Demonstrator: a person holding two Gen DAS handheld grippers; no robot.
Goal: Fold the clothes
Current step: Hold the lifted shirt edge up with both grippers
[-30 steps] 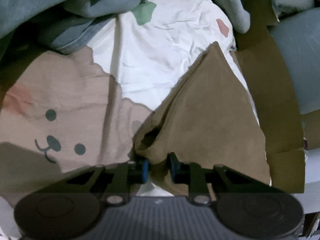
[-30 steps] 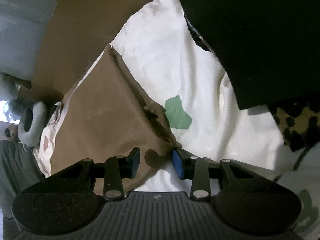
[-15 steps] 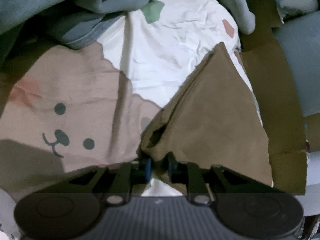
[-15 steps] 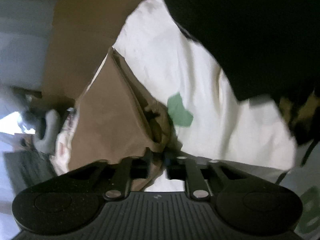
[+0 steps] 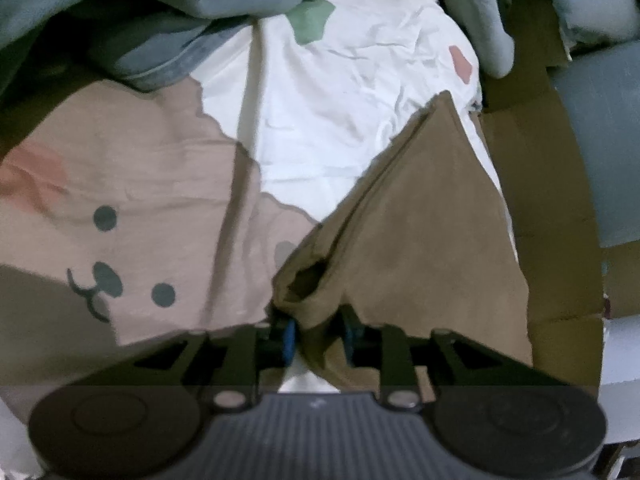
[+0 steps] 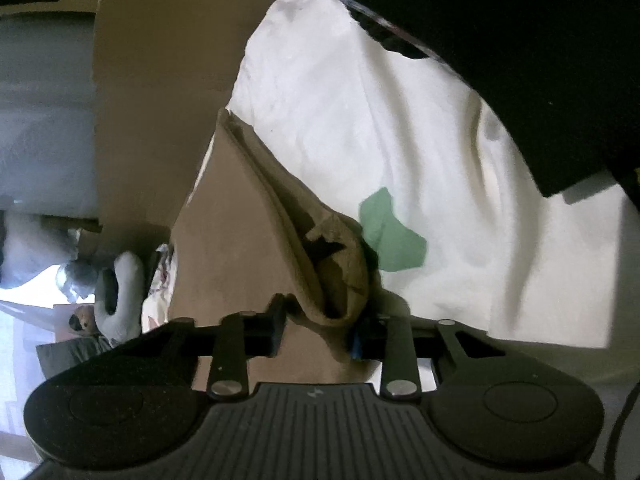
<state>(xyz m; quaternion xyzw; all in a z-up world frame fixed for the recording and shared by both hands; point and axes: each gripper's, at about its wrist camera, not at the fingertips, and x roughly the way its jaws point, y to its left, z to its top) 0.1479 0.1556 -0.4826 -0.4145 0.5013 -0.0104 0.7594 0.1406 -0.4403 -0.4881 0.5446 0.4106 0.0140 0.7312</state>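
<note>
The brown garment [image 5: 420, 248], a matte, soft-looking cloth folded to a tapering wedge, lies on a crinkled white bedsheet [image 5: 340, 112] printed with green and pink patches and a tan bear face; no writing is readable. The left claw [image 5: 318, 334] is opening with a bunched corner between its blue pads. The right claw [image 6: 316, 334] is closing around a rolled hem.

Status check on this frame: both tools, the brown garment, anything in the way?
Left tool opening, right tool closing, brown garment bunched between both. Garment lies on white sheet. Blue-grey clothes heaped behind, clear of it.
</note>
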